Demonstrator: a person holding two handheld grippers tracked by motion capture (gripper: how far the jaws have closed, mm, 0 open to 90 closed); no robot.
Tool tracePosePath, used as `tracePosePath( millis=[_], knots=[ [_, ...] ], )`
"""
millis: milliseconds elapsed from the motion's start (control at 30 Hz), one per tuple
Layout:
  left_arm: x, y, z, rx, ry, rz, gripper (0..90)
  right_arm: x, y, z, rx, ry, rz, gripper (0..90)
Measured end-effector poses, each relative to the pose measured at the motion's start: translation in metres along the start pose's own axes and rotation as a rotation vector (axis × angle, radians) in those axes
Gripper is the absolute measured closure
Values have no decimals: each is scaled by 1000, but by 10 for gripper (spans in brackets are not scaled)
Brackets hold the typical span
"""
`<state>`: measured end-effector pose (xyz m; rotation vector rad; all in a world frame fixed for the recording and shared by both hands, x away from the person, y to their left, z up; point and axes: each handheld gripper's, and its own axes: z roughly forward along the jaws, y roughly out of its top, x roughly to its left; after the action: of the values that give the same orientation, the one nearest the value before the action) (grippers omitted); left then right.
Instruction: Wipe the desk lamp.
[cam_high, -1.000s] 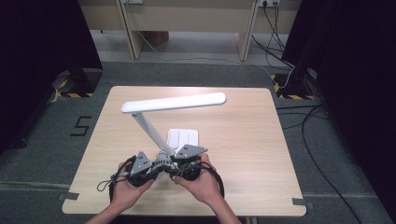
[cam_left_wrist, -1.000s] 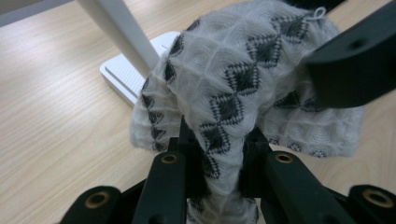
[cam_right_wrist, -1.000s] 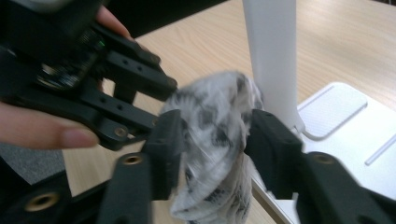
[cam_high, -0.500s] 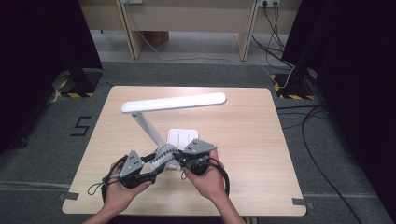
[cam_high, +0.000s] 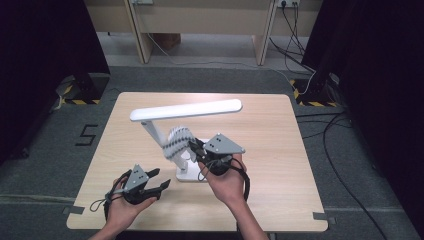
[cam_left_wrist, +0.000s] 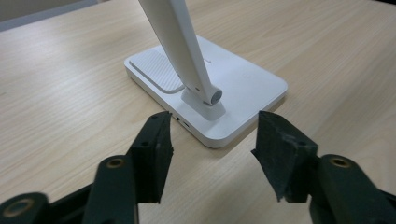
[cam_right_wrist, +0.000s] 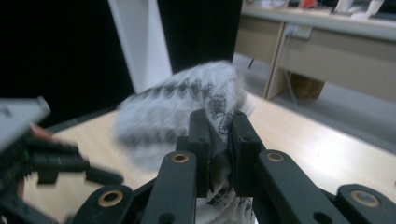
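On the wooden table (cam_high: 280, 150), the left gripper (cam_high: 161, 186) sits toward 7 o'clock from the table's centre, held low in the person's left hand (cam_high: 122, 207). Its jaws stand wide apart with nothing between them. In the left gripper view (cam_left_wrist: 212, 144) they point at the near corner of the white desk lamp's base (cam_left_wrist: 243, 88). The base lies just ahead of the jaw tips, at 12 o'clock from them, and is not touched. The lamp's arm (cam_left_wrist: 180, 51) rises from a hinge on that base.

In the high view the desk lamp (cam_high: 185, 111) stands near the middle of the table, its long flat head lying across from 9 to 3 o'clock.

The patterned cloth (cam_high: 176, 142), white with dark grey markings, hangs against the lamp's arm, at 10 o'clock from the right gripper (cam_high: 196, 149). The right hand (cam_high: 227, 182) holds that gripper up above the lamp base. In the right gripper view (cam_right_wrist: 219, 140) the jaws are pressed together on a fold of the cloth (cam_right_wrist: 187, 107), which bunches beyond the tips; the picture is blurred.

On the grey floor at 9 o'clock from the table, a marking reads "5" (cam_high: 86, 135).
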<state>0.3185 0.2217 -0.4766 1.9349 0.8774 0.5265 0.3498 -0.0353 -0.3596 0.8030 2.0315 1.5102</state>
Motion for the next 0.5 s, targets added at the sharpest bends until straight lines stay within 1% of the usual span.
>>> tracePosePath(
  millis=[33,67,100,133,167,200,233,267,300,333,367,400,433,500],
  knots=[
    [3,-2,11,11,-17,-24,486,-1,6,0,-36,-16,-1,821],
    [3,-2,11,11,-17,-24,489,-1,6,0,-36,-16,-1,821],
    [4,-2,16,16,-37,-52,489,-1,9,1,-52,-19,0,821],
    [6,-3,21,19,-44,-64,492,-1,11,2,-59,-17,2,821],
    [6,-3,24,18,-46,-64,491,0,13,4,-65,-14,-2,821],
    [7,-4,27,20,-49,-60,489,2,15,5,-64,-6,7,821],
    [8,-3,29,21,-49,-61,481,3,16,6,-63,0,-5,821],
    [8,-3,30,22,-45,-52,462,5,19,8,-66,17,-2,820],
    [8,-2,32,25,-40,-48,462,5,19,8,-66,17,-2,820],
    [9,-2,33,23,-34,-51,451,8,22,10,-70,31,8,820],
    [10,-1,34,23,-27,-49,451,9,23,10,-75,34,2,821],
    [10,-1,36,18,-23,-46,451,10,25,10,-77,39,3,820],
    [10,-1,37,18,-22,-47,452,12,27,10,-82,48,17,820],
    [10,-2,41,23,-17,-35,455,13,30,10,-88,53,11,820]
  ],
)
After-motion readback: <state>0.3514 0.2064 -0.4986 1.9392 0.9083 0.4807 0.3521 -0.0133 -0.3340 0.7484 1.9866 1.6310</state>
